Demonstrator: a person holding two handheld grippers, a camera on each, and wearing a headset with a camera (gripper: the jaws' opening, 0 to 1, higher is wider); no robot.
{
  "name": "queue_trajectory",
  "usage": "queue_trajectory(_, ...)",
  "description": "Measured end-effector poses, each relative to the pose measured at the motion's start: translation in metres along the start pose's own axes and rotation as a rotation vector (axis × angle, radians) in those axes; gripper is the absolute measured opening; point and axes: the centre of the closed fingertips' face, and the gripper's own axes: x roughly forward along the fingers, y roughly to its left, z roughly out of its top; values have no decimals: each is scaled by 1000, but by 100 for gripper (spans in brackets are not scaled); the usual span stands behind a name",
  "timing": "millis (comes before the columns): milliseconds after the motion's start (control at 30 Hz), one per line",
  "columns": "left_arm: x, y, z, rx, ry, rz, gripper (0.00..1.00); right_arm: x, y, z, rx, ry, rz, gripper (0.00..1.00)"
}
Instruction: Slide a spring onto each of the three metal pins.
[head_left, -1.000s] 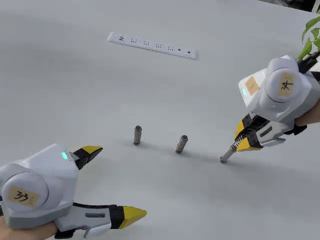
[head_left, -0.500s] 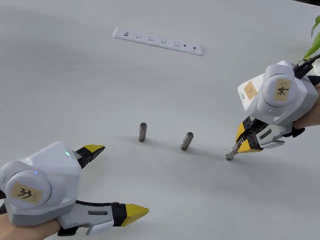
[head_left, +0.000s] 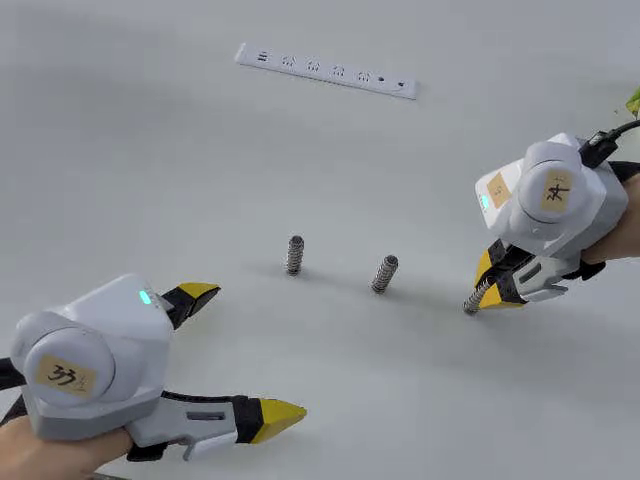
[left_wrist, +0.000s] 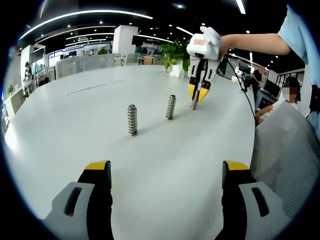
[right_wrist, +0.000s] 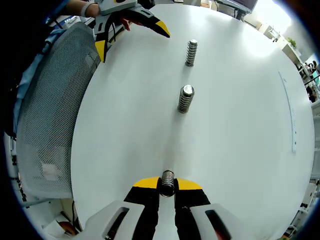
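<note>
Hovering over the near-left part of the bench (head_left: 150, 150), the left gripper (head_left: 243, 352) holds nothing, its jaws spread wide. I judge it is parked there to keep out of the way, since no loose spring lies near it. Toward the middle of the bench stand two pins that already wear their coils: the left sprung pin (head_left: 295, 254), which is upright, and the middle sprung pin (head_left: 385, 273), which leans a little to the right. A power strip (head_left: 327, 71) lies well beyond them near the far edge. At the right, the right gripper (head_left: 487, 285) points steeply down with its jaws clamped on the third spring (right_wrist: 167, 184). That spring is threaded over the tilted third pin (head_left: 470, 306), whose foot touches the bench, probably so the coil can be pushed down its shaft.
</note>
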Motion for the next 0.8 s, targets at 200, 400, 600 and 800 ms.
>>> queue_trajectory(200,0,1,0,-2,2,2,90,4,0,-1,0,2,-3,7)
queue_trajectory(400,0,0,-1,0,3,3,90,3,1,-1,8,-3,-8,7)
queue_trajectory(600,-1,-1,0,3,2,0,90,4,2,-1,5,0,-13,8)
queue_trajectory(800,-2,-1,3,10,-2,-1,90,8,2,-3,1,2,-1,9)
